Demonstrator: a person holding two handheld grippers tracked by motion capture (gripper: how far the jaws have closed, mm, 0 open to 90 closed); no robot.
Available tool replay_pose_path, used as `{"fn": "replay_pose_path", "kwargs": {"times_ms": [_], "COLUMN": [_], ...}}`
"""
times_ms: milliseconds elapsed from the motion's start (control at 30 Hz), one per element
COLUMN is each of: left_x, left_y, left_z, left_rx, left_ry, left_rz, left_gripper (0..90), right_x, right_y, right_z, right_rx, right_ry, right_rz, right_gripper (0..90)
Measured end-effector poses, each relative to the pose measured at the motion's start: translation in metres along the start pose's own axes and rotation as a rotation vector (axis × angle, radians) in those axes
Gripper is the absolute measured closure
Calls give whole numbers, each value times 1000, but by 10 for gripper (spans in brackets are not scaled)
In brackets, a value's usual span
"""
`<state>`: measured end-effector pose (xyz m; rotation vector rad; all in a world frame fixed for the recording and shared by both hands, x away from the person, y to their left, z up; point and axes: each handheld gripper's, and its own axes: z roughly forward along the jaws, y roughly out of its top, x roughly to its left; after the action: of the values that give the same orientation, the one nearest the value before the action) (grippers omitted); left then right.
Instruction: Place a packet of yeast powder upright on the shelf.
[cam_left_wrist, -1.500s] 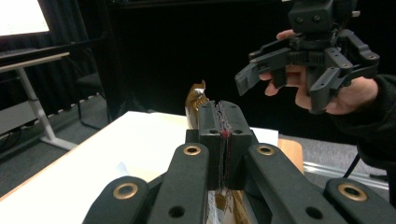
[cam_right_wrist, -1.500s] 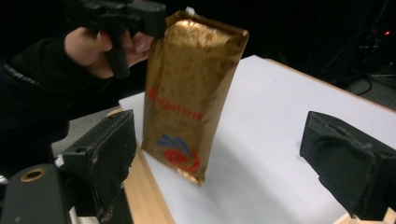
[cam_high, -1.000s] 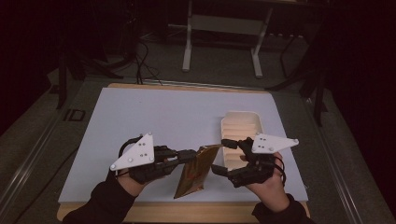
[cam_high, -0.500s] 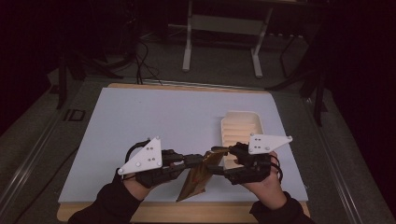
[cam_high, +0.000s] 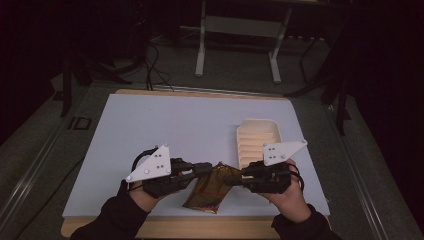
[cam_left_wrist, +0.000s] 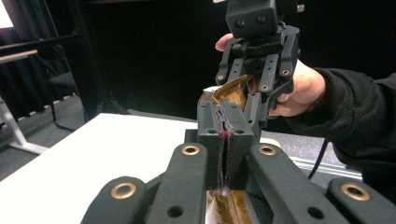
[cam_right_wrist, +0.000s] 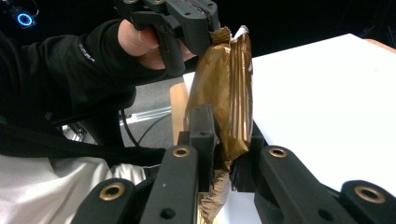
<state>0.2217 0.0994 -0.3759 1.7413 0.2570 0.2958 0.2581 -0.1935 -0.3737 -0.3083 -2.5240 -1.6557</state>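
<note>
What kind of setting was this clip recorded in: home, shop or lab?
Most likely a lab or recording studio, not a home: dark surroundings, a white-topped table alone on a grey floor, a bare metal stand behind it, and cables trailing over the floor.

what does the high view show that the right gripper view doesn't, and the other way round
High view alone: the cream ribbed tray on the white table, just beyond the right gripper, and the metal stand on the floor behind.

Right gripper view alone: up close, its own jaws, having just closed, press on the gold packet, whose wrinkled foil and sealed top edge are plain.

Both: the packet pinched from two sides, with the left gripper shut on its other end, above the white table.
</note>
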Motion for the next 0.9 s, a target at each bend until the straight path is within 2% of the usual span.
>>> {"fn": "replay_pose_path", "kwargs": {"times_ms": [100,200,233,300,367,400,467,500,633,733,833,900], "left_x": [1,2,2,3,4,5,6,7,10,11,11,11], "left_y": [0,1,1,0,-1,-4,-7,-8,-16,-23,-32,-37], "left_z": [-1,-4,-5,-8,-8,-11,-14,-15,-20,-21,-22,-24], "left_rx": [-7,-21,-30,-46,-51,-51,-63,-57,-42,-28,-2,2], "left_ry": [8,16,24,33,38,50,64,68,84,106,118,121], "left_rz": [8,-4,-5,-14,-28,-76,-84,-97,-129,-150,-181,-200], "left_gripper": [849,798,696,634,513,513,472,428,411,295,120,75], "right_x": [-1,-1,-1,-2,-2,-2,-4,-5,-8,-12,-17,-20], "right_y": [3,4,7,9,12,13,20,21,27,30,32,31], "right_z": [-1,-2,-4,-7,-9,-11,-20,-22,-31,-38,-44,-49], "right_rx": [6,9,7,4,-3,-3,-15,-17,-24,-27,-25,-34], "right_ry": [5,6,4,-4,-12,-16,-44,-52,-72,-83,-96,-101], "right_rz": [-8,-11,-20,-28,-34,-39,-56,-62,-74,-83,-85,-92], "right_gripper": [834,838,839,840,840,840,841,840,841,841,840,841]}}
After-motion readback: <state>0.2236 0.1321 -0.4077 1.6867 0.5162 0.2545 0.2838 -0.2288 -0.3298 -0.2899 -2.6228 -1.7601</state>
